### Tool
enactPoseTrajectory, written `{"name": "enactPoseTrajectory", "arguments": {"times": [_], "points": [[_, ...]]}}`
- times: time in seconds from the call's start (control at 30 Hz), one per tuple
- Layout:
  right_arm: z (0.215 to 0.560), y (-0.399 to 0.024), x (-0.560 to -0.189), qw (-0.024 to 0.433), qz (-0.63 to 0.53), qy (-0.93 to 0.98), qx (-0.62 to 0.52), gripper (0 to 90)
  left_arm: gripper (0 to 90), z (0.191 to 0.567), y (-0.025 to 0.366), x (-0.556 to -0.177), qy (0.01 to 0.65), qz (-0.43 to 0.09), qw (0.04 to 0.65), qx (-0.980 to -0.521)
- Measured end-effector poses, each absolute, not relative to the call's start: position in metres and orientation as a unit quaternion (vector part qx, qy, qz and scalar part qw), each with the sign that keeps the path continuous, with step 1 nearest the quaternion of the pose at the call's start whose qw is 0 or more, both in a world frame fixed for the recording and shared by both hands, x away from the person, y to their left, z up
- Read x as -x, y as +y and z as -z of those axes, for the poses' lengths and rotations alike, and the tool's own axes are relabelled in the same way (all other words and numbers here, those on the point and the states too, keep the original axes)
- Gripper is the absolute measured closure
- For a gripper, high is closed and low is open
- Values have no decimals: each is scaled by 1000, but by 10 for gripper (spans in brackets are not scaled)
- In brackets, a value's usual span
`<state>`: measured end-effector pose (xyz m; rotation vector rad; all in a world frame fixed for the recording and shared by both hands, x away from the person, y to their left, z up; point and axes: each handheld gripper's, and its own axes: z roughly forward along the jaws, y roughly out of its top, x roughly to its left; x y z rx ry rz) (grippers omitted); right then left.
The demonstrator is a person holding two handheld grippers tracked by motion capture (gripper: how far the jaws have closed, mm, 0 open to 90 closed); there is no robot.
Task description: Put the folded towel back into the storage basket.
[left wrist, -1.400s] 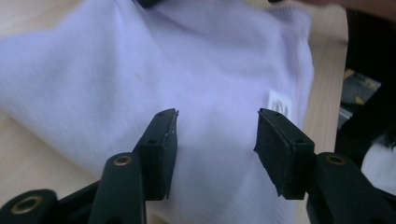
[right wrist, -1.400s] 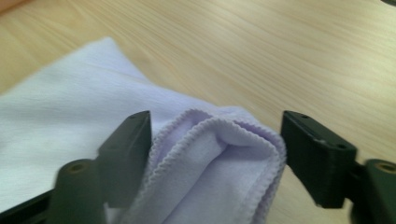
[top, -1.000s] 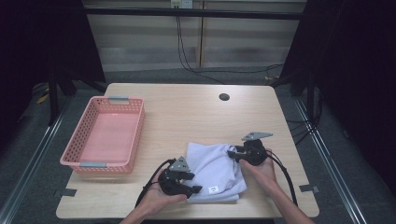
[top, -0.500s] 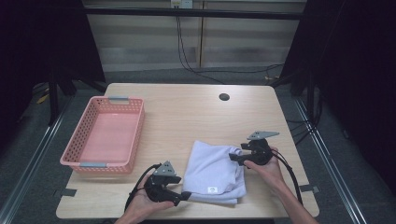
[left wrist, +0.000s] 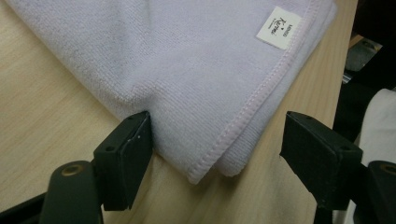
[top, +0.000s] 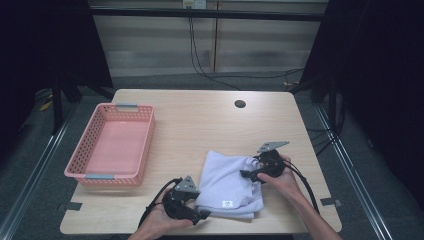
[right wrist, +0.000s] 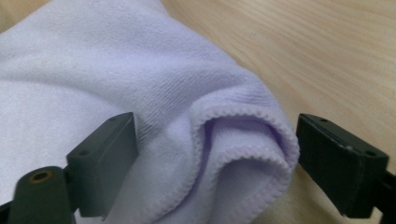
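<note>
Setting: pale wooden table (top: 200,125) in a dark room, cables trailing down the back wall.

Towel: folded lilac towel (top: 227,182) flat on the near right part of the table, small white label (top: 227,203) close to its near edge; seen from the left gripper's camera as stacked hemmed layers (left wrist: 196,84) ending in a corner, from the right gripper's camera as a bunched, curled fold (right wrist: 224,135).

Long axis: roughly from the near edge towards the far right, near corner at one end, bunched corner at the other.

Left gripper: left gripper (top: 192,215) at the towel's near left corner, jaws spread wide after just opening; corner lying between them, one jaw brushing the cloth edge, the other well clear, no pinch.

Right gripper: right gripper (top: 248,175) at the far right corner, jaws likewise just opened to full width; curled hem between them, pads (right wrist: 345,163) not pressing.

Key relation: towel between the two grippers, each facing inward at opposite ends of one diagonal; neither hand clearly nearer, both already at the cloth.

Judgement: towel apparently released and lying folded; next likely a fresh pinch of both corners, or a lift towards the basket.

Outward: empty pink basket (top: 111,145) well apart on the left, round hole (top: 240,104) in the far tabletop.
</note>
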<state>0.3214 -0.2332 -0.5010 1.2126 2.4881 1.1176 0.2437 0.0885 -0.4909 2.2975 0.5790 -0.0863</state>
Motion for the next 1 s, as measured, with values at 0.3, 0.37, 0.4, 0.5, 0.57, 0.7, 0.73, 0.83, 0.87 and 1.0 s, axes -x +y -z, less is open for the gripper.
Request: {"name": "enactPoseTrajectory", "arguments": {"times": [0.3,0.37,0.4,0.5,0.57,0.7,0.73,0.83,0.87,1.0], "points": [[503,-229,-318,70,-374,833,-401,214,304,491,81,-242,210,-5,348,-914],[501,-228,-318,61,-369,834,-406,266,393,491,82,-242,207,-4,355,-912],[500,-227,-316,62,-371,833,-405,306,460,491,83,-244,207,-3,354,-912],[500,-226,-315,58,-372,835,-401,372,556,492,83,-248,212,10,361,-908],[500,-226,-316,51,-380,835,-394,456,610,491,83,-250,207,13,359,-910],[500,-223,-316,52,-385,837,-386,520,681,492,82,-257,214,36,364,-906],[500,-224,-317,47,-389,836,-385,539,690,492,82,-259,217,35,362,-906],[501,-224,-319,41,-399,831,-386,620,704,492,83,-262,218,51,372,-901],[501,-224,-319,42,-400,831,-384,635,708,491,83,-262,218,51,368,-903],[499,-225,-320,41,-402,828,-388,659,712,488,83,-263,214,52,373,-901]]}}
